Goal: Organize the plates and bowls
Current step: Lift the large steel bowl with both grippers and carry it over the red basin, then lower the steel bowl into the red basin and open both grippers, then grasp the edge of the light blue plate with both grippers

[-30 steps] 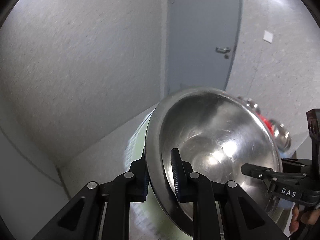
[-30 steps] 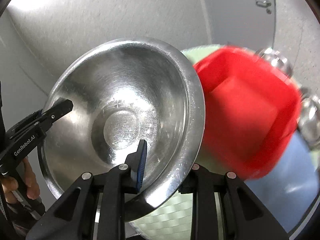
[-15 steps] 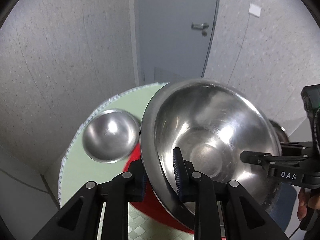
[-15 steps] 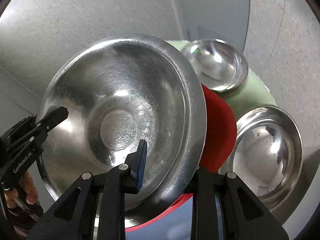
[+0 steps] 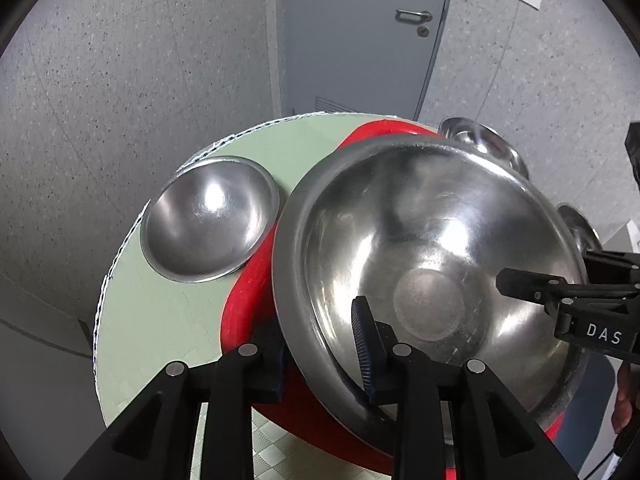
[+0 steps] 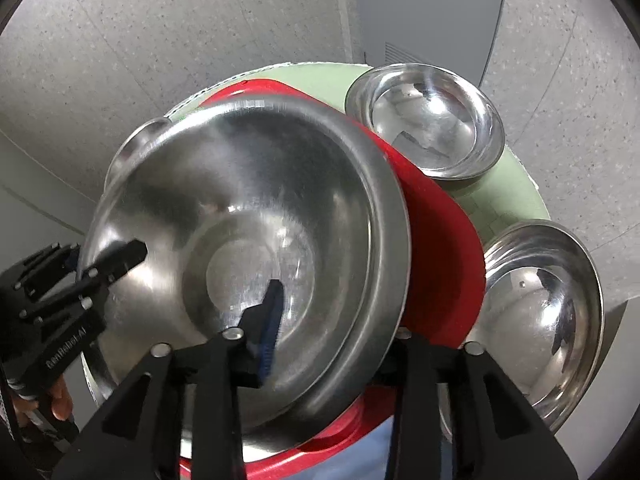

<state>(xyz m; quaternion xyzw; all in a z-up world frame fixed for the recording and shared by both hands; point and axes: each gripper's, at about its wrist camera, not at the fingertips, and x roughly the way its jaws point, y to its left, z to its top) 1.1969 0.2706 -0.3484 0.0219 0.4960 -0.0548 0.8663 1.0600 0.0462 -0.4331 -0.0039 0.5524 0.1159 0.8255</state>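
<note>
A large steel bowl [image 5: 432,264] is held by both grippers over a red plate [image 5: 248,292] on a round green table [image 5: 168,312]. My left gripper [image 5: 320,344] is shut on the bowl's near left rim, one finger inside, one outside. My right gripper [image 6: 336,332] is shut on the bowl's [image 6: 248,240] opposite rim the same way, above the red plate [image 6: 444,248]. Each gripper shows in the other's view, the right one [image 5: 560,300] and the left one [image 6: 92,276]. The bowl hides most of the plate.
A smaller steel bowl [image 5: 212,216] sits on the table's left. Two more steel bowls sit at the right, one far [image 6: 428,120] and one near [image 6: 540,312]. Speckled walls and a grey door [image 5: 360,36] stand behind the table.
Both grippers have carried the large bowl down and over the red plate; the views tilted down, so the table and the other bowls came into sight.
</note>
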